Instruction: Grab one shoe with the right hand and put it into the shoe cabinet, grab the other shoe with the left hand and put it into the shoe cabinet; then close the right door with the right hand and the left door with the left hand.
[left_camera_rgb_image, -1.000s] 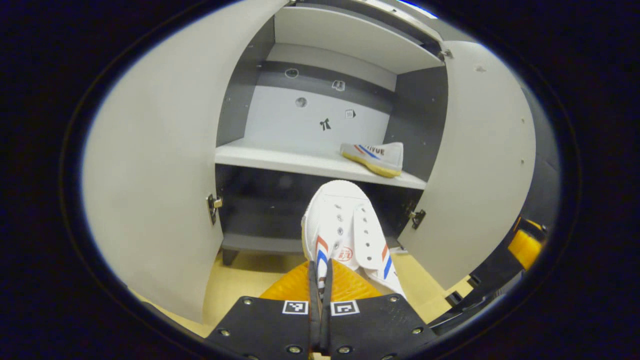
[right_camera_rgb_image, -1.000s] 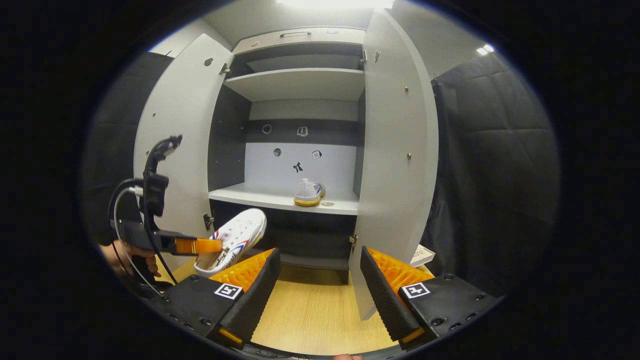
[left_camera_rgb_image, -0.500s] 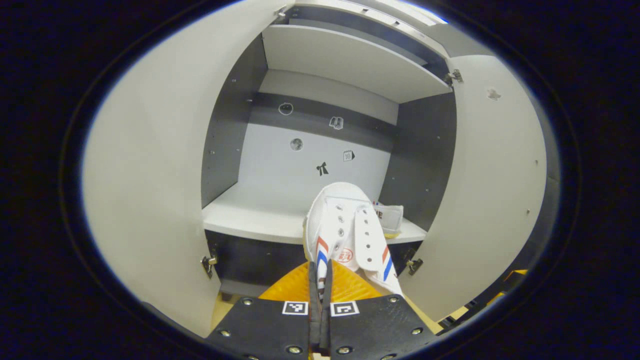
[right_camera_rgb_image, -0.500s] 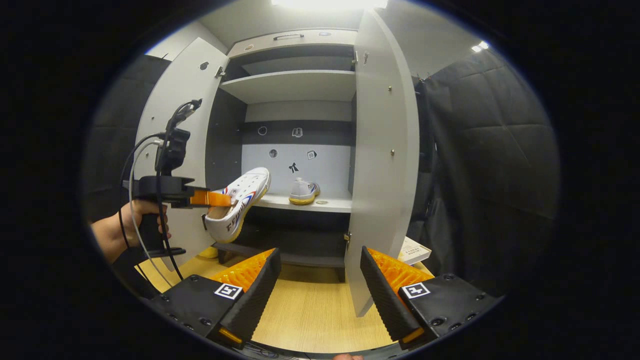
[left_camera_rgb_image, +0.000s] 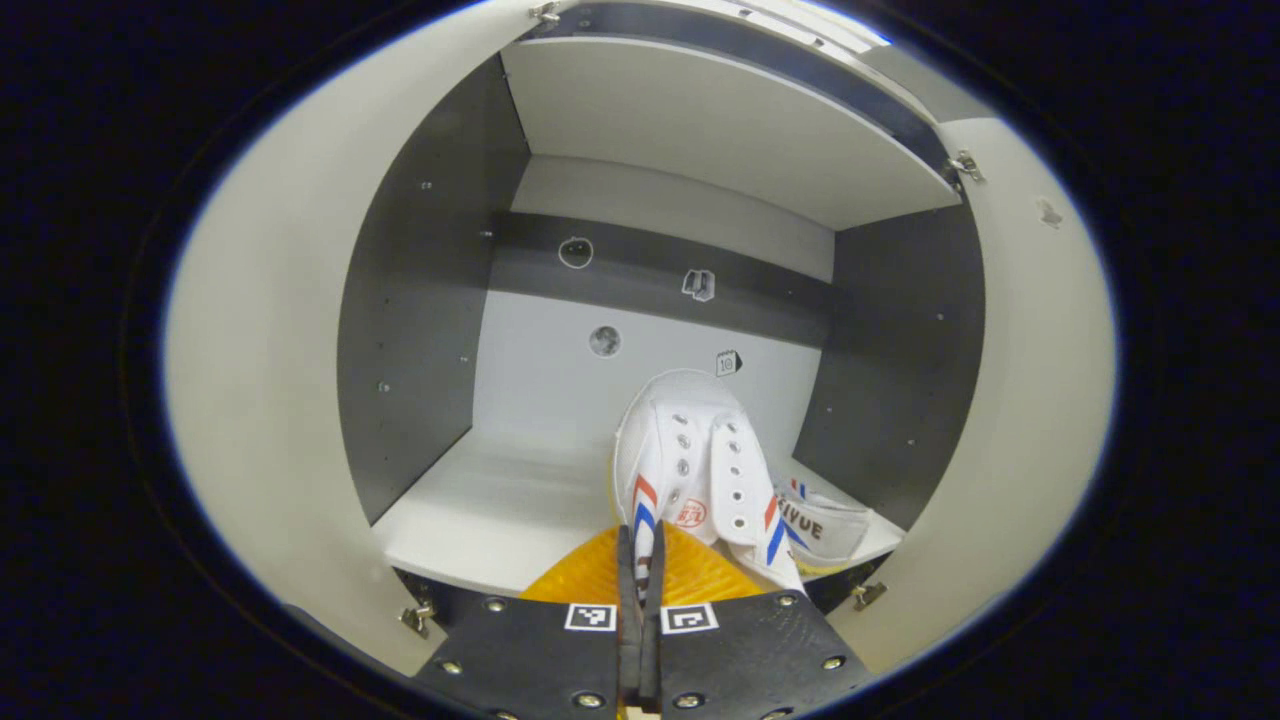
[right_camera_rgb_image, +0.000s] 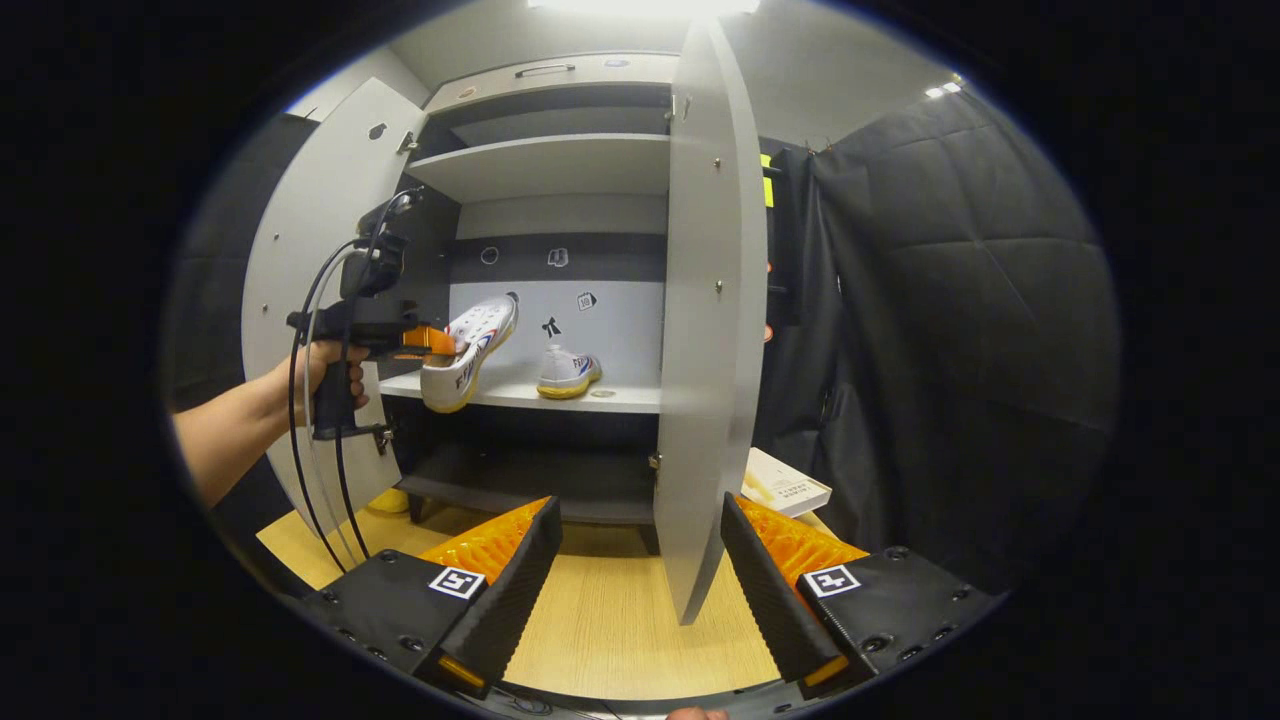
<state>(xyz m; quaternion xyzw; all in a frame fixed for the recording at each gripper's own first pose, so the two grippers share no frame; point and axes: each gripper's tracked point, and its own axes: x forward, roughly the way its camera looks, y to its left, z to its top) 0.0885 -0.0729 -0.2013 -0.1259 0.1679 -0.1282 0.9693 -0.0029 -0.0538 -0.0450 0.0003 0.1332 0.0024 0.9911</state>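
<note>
My left gripper is shut on a white shoe with red and blue stripes, toe pointing into the cabinet over the middle shelf. In the right gripper view that same shoe hangs tilted just above the shelf's front edge, held by the left gripper in a person's hand. The other shoe stands on the shelf to the right; its heel peeks out beside the held shoe. My right gripper hangs open, back from the cabinet, above the wooden floor.
Both cabinet doors stand open: the left door and the right door, which is edge-on just ahead of my right gripper. A flat box lies on the floor right of the cabinet. A lower shelf sits beneath.
The left gripper has carried the shoe up and forward, from below the shelf to over its front edge. The right gripper view has shifted slightly; the right gripper stays open.
</note>
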